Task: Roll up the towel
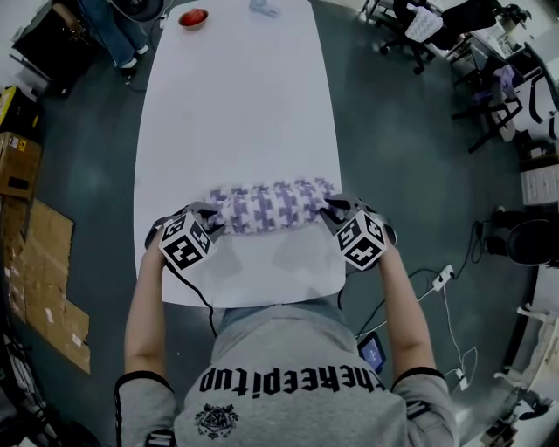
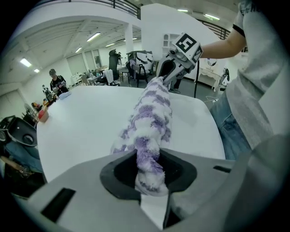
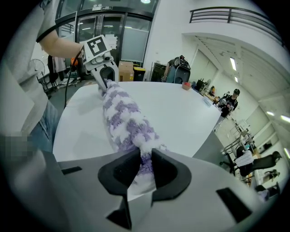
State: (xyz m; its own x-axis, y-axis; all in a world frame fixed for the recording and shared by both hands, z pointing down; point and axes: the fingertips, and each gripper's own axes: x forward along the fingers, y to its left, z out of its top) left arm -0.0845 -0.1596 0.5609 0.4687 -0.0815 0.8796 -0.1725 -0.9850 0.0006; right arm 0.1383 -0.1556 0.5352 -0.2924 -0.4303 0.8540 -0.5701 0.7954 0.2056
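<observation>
Now 1 towel (image 1: 266, 208), purple and white, lies rolled into a log across the table (image 1: 236, 105), parallel to its near edge and close to it. 2 grippers hold it, 1 at each end: the left gripper (image 2: 148, 174) is clamped on the left end, and the right gripper (image 3: 143, 165) pinches the right end. 1 red bowl (image 1: 193, 17) sits near the far left corner; its contents cannot be made out.

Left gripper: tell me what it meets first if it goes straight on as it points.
The towel: its rolled end already sits between the left gripper's jaws. Beyond that, probably the white table beneath.
</observation>
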